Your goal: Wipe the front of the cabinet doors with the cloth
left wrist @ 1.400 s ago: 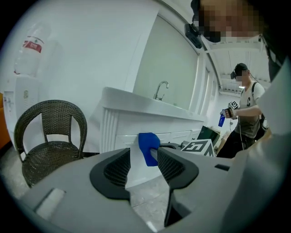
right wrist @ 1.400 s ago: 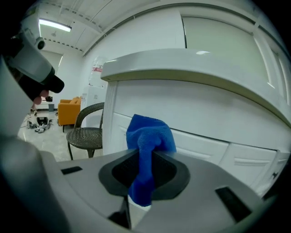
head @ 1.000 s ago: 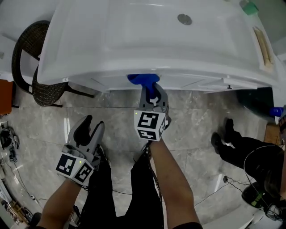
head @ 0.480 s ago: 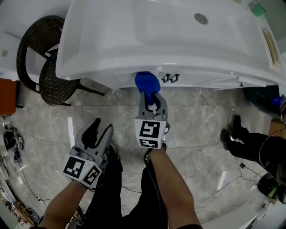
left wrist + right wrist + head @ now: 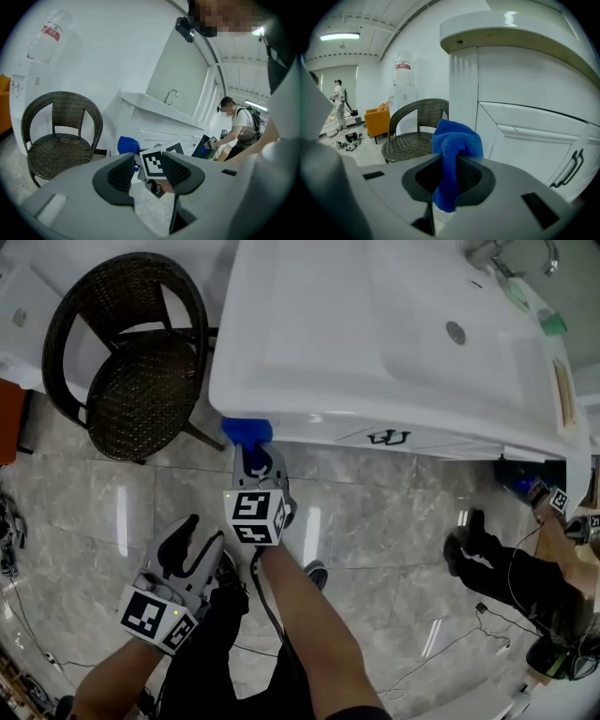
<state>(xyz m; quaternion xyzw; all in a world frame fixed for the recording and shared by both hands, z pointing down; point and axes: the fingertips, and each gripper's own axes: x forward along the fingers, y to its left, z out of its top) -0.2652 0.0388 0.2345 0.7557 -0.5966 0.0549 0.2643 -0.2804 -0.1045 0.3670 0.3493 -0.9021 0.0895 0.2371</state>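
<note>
The right gripper (image 5: 450, 176) has its jaws clamped on a bunched blue cloth (image 5: 457, 140), which sticks up between them. The cloth sits at the left front corner of the white cabinet (image 5: 464, 89), just under the basin top's (image 5: 375, 343) front edge and beside the left edge of the panelled door (image 5: 525, 140); whether it touches the surface cannot be told. The left gripper (image 5: 149, 173) hangs lower over the marble floor (image 5: 375, 521), its jaws apart and holding nothing. A wicker chair (image 5: 131, 381) stands beside the cabinet's left end.
</note>
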